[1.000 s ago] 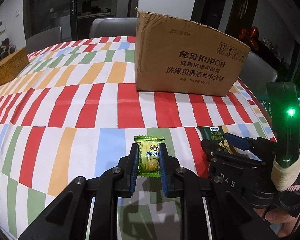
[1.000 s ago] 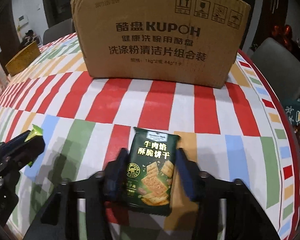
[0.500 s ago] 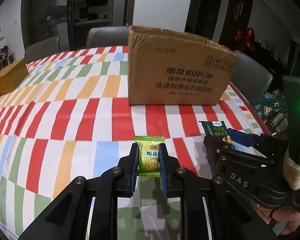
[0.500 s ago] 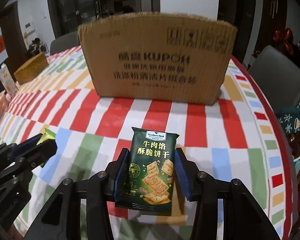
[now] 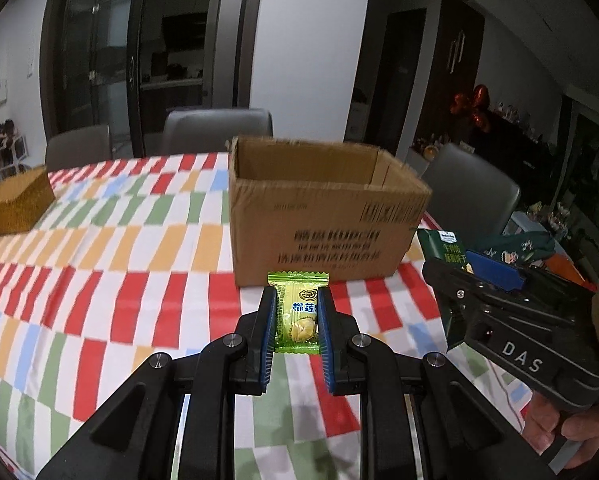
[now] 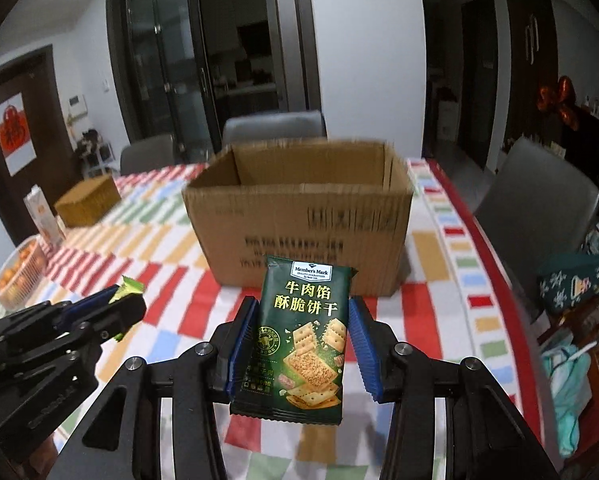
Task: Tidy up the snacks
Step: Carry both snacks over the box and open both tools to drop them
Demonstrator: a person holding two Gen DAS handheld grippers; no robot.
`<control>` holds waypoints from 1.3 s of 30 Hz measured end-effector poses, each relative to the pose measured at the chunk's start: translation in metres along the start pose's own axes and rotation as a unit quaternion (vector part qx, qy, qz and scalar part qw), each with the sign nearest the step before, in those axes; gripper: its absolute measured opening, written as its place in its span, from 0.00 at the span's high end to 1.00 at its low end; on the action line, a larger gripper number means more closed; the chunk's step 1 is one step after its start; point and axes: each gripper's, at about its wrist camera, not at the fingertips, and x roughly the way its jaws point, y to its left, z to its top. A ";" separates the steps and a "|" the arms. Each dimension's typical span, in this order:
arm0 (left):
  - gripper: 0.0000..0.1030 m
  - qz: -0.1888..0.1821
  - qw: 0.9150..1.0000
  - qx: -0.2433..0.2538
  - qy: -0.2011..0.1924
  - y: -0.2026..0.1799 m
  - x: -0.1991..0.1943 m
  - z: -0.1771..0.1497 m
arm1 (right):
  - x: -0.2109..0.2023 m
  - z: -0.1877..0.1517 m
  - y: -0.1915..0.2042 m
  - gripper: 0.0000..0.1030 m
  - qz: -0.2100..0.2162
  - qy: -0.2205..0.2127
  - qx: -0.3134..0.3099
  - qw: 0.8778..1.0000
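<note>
My left gripper (image 5: 297,300) is shut on a small yellow-green candy packet (image 5: 298,312), held in the air above the striped tablecloth (image 5: 111,248). My right gripper (image 6: 303,312) is shut on a dark green cracker packet (image 6: 303,336), also lifted. An open cardboard box (image 5: 319,216) stands on the table ahead of both; its inside walls show, its floor is hidden. In the left wrist view the right gripper (image 5: 459,276) and cracker packet (image 5: 443,246) appear at right. In the right wrist view the left gripper (image 6: 133,300) shows at left with the candy packet (image 6: 129,286).
A woven yellow box (image 5: 17,204) sits at the table's far left. A basket of oranges (image 6: 17,276) and a carton (image 6: 43,216) are at the left edge. Grey chairs (image 6: 275,128) ring the table. Clutter lies on the floor (image 6: 579,292) at right.
Both grippers have risen with their packets. The cardboard box now sits lower in view and its open top shows.
</note>
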 end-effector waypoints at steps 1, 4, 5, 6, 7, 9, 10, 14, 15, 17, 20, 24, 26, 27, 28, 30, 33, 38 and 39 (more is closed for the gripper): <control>0.80 -0.001 1.000 0.003 -0.006 -0.002 -0.003 0.006 | -0.004 0.005 -0.001 0.55 0.001 -0.007 0.000 1.000; 0.80 -0.003 1.000 0.009 -0.019 -0.007 -0.008 0.018 | -0.014 0.017 -0.003 0.55 0.004 -0.026 -0.002 1.000; 0.80 -0.005 1.000 0.011 -0.022 -0.008 -0.010 0.022 | -0.016 0.021 -0.004 0.55 0.003 -0.031 -0.001 1.000; 0.80 -0.006 1.000 0.012 -0.026 -0.009 -0.011 0.026 | -0.018 0.024 -0.005 0.55 0.004 -0.035 -0.001 0.999; 0.80 -0.007 0.999 0.014 -0.030 -0.011 -0.012 0.030 | -0.019 0.027 -0.005 0.55 0.005 -0.038 0.000 0.999; 0.80 -0.009 0.999 0.017 -0.038 -0.012 -0.013 0.040 | -0.023 0.034 -0.007 0.55 0.005 -0.046 0.002 0.999; 0.80 -0.009 0.999 0.018 -0.041 -0.013 -0.014 0.045 | -0.024 0.037 -0.007 0.55 0.004 -0.049 0.001 0.999; 0.80 -0.013 0.998 0.025 -0.050 -0.015 -0.012 0.064 | -0.027 0.053 -0.009 0.55 0.001 -0.064 -0.002 0.998; 0.80 -0.012 0.998 0.027 -0.054 -0.016 -0.011 0.069 | -0.028 0.056 -0.010 0.55 0.001 -0.067 -0.003 0.998; 0.80 -0.012 0.998 0.029 -0.057 -0.015 -0.010 0.077 | -0.029 0.064 -0.010 0.55 0.000 -0.075 -0.006 0.997; 0.80 -0.018 0.998 0.028 -0.059 -0.013 -0.005 0.089 | -0.028 0.074 -0.011 0.55 -0.001 -0.080 -0.008 0.997; 0.80 -0.023 0.997 0.031 -0.060 -0.013 0.005 0.104 | -0.023 0.089 -0.013 0.55 -0.003 -0.089 -0.012 0.996; 0.80 -0.026 0.997 0.032 -0.059 -0.013 0.011 0.111 | -0.019 0.097 -0.014 0.55 -0.004 -0.092 -0.015 0.996; 0.80 -0.028 0.997 0.032 -0.058 -0.012 0.015 0.115 | -0.017 0.100 -0.015 0.55 -0.003 -0.092 -0.015 0.996; 0.80 -0.029 0.997 0.031 -0.057 -0.011 0.019 0.118 | -0.013 0.103 -0.016 0.55 -0.002 -0.091 -0.015 0.996; 0.80 -0.030 0.998 0.032 -0.054 -0.010 0.027 0.124 | -0.006 0.110 -0.019 0.55 -0.004 -0.089 -0.015 0.996; 0.80 -0.024 0.998 0.037 -0.053 -0.010 0.038 0.131 | 0.006 0.117 -0.022 0.55 -0.007 -0.087 -0.016 0.996; 0.80 -0.022 0.998 0.038 -0.041 -0.007 0.061 0.143 | 0.027 0.127 -0.024 0.55 -0.012 -0.076 -0.017 0.997; 0.80 -0.022 0.998 0.037 -0.038 -0.007 0.065 0.145 | 0.033 0.129 -0.025 0.55 -0.012 -0.072 -0.017 0.997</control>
